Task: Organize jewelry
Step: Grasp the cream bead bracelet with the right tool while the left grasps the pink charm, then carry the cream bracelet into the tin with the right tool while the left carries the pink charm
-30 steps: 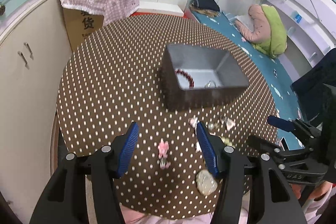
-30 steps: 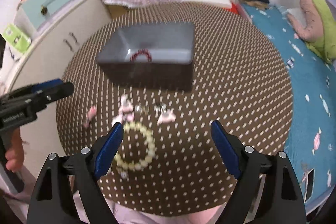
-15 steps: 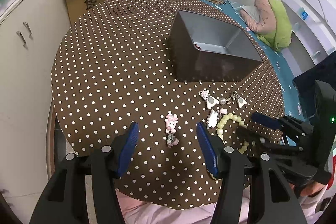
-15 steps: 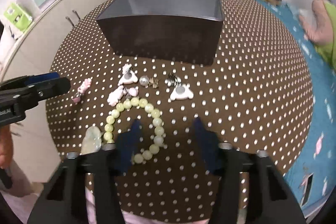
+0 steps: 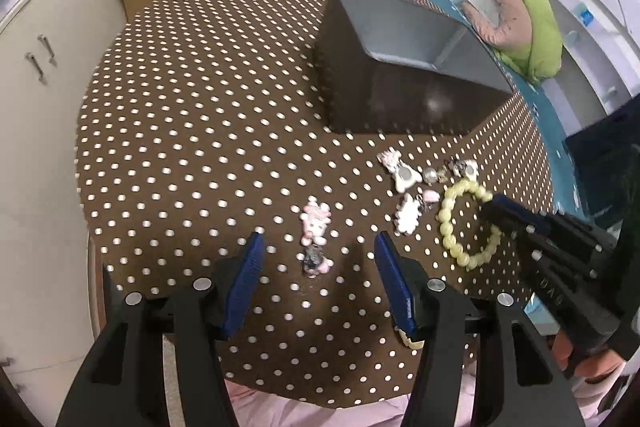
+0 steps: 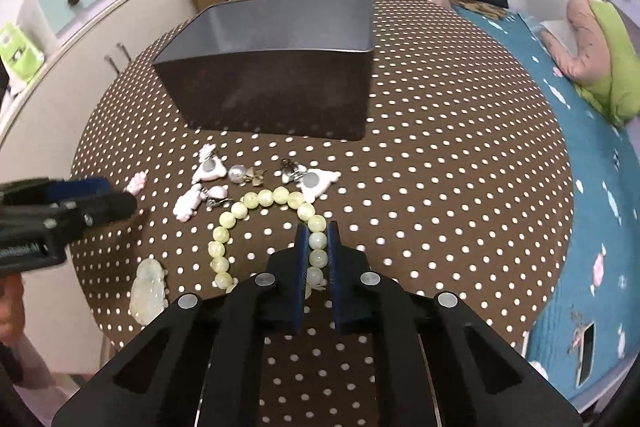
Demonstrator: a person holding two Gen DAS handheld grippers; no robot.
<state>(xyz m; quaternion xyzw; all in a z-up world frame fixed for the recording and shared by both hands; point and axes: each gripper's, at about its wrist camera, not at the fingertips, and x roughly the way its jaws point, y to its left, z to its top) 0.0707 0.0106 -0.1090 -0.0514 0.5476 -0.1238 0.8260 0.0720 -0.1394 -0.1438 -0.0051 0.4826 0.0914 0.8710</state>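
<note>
Bead bracelet (image 6: pixel 256 223) lies on the dotted table (image 6: pixel 440 187), its near side pinched between my right gripper (image 6: pixel 318 247) fingers. Ahead sits the dark box (image 6: pixel 276 83). My left gripper (image 5: pixel 316 259) hangs wide around a pink charm (image 5: pixel 315 219).

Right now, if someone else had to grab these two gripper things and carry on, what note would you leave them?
Right gripper: fingers shut on the bracelet, which lies on the table.
Left gripper: open, hovering around the pink charm, not touching it.
Box: behind the jewelry; its contents are hidden from here.
Left to do: move the bracelet, pink charm, white charms, earrings and pale pendant into the box.
</note>
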